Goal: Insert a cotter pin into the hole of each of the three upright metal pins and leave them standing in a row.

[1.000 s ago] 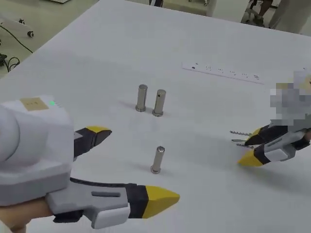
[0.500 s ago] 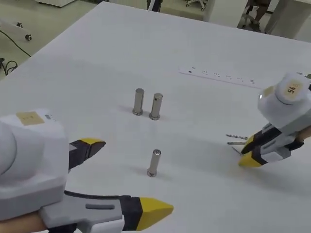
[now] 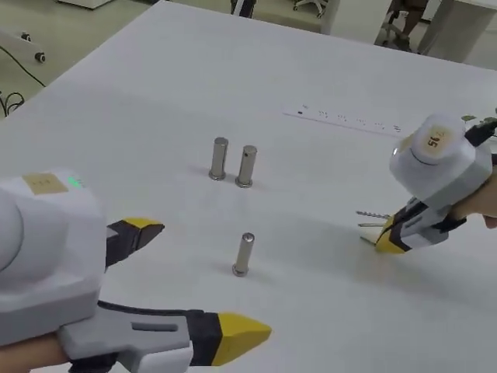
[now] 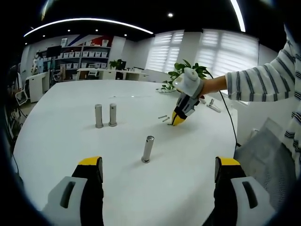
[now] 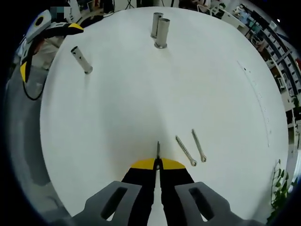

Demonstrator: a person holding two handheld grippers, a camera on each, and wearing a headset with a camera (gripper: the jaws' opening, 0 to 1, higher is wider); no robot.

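- A silver cylindrical metal pin (image 3: pixel 219 158) stood upright at the far left of the group; a second silver metal pin (image 3: pixel 246 165) stood upright just to its right, with a small dark hole near its top
- A third silver metal pin (image 3: pixel 244 254) stood upright alone, nearer the person, well apart from that pair
- A thin silver cotter pin (image 5: pixel 186 150) lay flat off to the right; a second thin cotter pin (image 5: pixel 198 145) lay just beside it, nearly parallel, not touching
- A third thin cotter pin (image 5: pixel 158 149) stuck straight out from the closed jaws of the right gripper (image 5: pixel 158 161); it lay near the two loose ones
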